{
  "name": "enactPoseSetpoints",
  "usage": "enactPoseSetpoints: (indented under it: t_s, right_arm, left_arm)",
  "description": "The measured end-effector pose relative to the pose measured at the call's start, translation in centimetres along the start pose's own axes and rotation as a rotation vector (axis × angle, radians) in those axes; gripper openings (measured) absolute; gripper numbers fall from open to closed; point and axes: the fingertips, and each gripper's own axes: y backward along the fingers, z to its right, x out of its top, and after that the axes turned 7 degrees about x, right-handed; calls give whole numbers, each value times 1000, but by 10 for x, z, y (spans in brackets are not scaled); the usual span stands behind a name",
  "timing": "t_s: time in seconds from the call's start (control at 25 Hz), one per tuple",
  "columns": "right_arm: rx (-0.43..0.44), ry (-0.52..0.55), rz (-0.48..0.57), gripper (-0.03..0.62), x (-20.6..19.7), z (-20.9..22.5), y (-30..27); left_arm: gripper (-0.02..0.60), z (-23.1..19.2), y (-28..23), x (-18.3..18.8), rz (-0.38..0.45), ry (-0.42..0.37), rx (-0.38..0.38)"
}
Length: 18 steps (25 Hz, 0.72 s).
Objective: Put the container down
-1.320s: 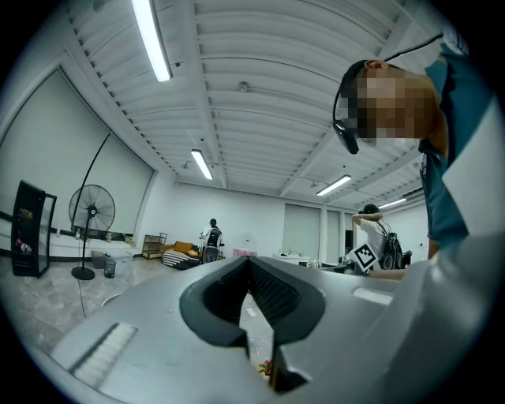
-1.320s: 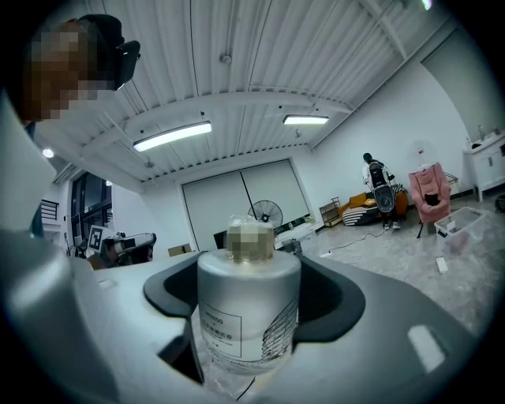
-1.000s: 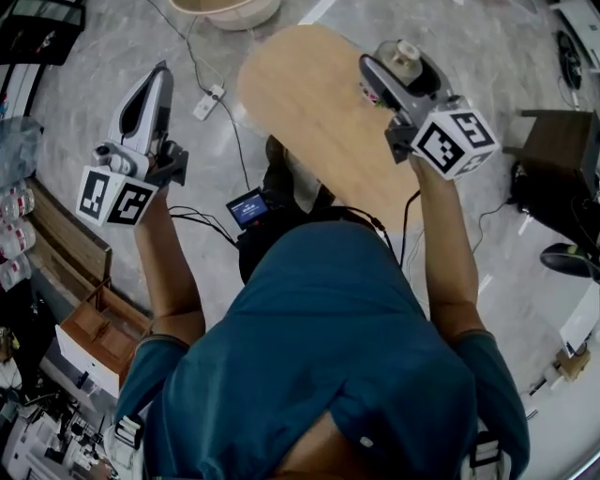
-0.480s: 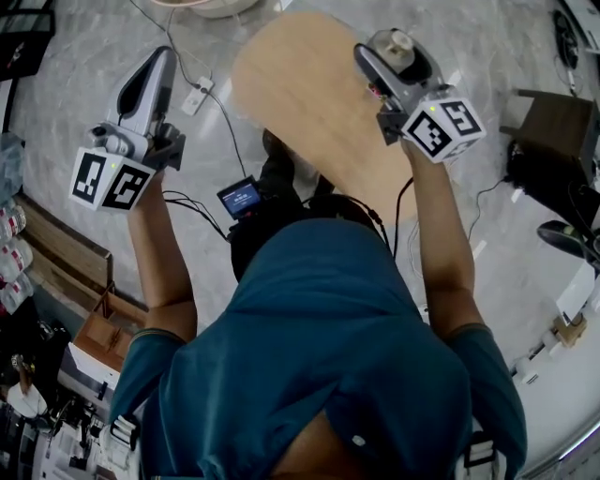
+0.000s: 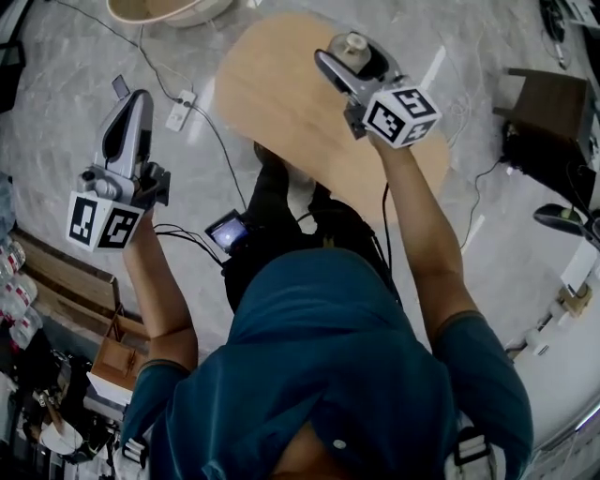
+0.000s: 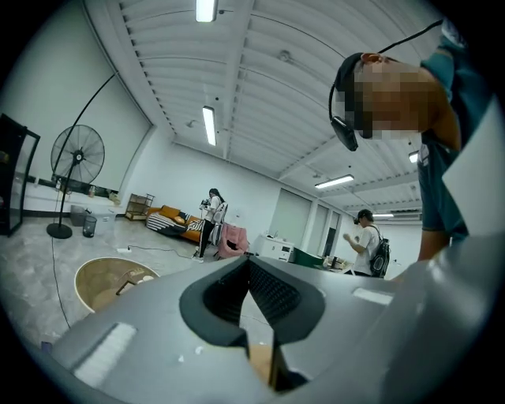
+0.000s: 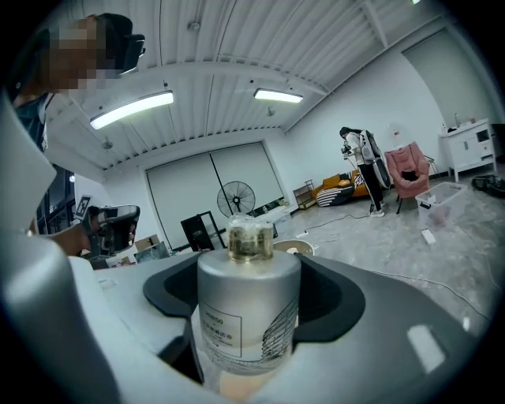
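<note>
The one printed thing I can spot is a small boxed label on the silver bottle (image 7: 248,304); its lettering is too small and blurred to read. Each marker cube (image 5: 401,114) carries black-and-white square code patterns, not readable text

container (image 7: 248,304) base: hidden in right gripper (image 7: 252,288) | label print (image 7: 215,323): unreadable | bowl (image 5: 187,17): cut by edge

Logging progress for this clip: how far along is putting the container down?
Done: nothing visibly finished. In hand: the right gripper is shut on the grey container, over the round wooden table; whether its base touches cannot be seen. The left gripper is shut and empty. Left: set it on the table and open the jaws.
</note>
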Motion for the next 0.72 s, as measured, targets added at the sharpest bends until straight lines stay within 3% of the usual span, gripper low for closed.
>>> enactPoseSetpoints:
  t_s: [0.72]
  right_arm:
    - [-118,-58,-168,345,-159,91,-99]
  left_arm:
    - [-5,-76,-16,-79,-110,80,24]
